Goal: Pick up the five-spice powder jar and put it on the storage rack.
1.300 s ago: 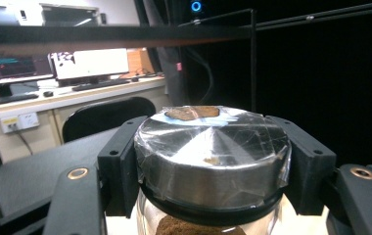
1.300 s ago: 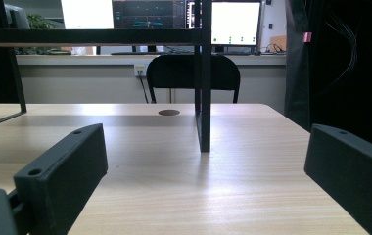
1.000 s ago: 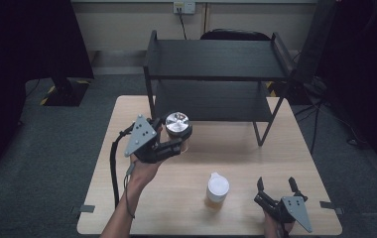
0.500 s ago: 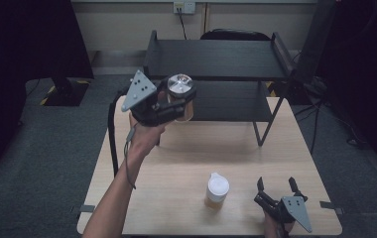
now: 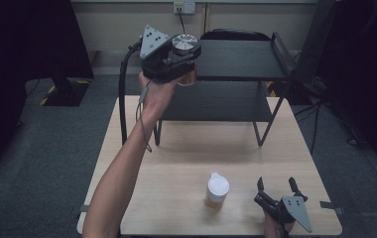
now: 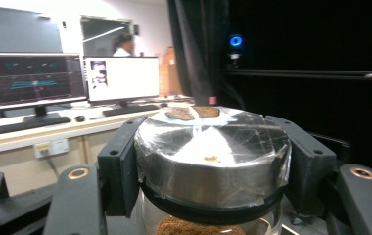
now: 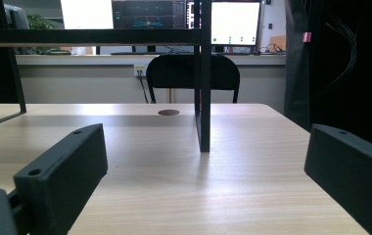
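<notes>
A glass jar (image 5: 185,53) with a silver lid and brown contents is held high at the left end of the black shelf's top level (image 5: 241,59). My left gripper (image 5: 179,57) is shut on it. In the left gripper view both jaws clamp the jar's shiny lid (image 6: 213,152), with brown powder visible below. My right gripper (image 5: 277,187) rests open on the table near the front right corner, nothing between its jaws. A white lidded cup (image 5: 218,189) stands on the table just left of it. In the right gripper view the open right gripper (image 7: 203,181) faces a black shelf leg (image 7: 203,78).
The two-level black shelf's lower level (image 5: 216,101) stands at the back of the wooden table (image 5: 186,148). A black chair (image 7: 192,78) sits behind the table. Desks with monitors (image 6: 120,78) stand in the room, and a person is far off beside them.
My left gripper has lifted the jar from just above the table up to the shelf's top level, moving back and right. The right gripper and white cup stayed put.
</notes>
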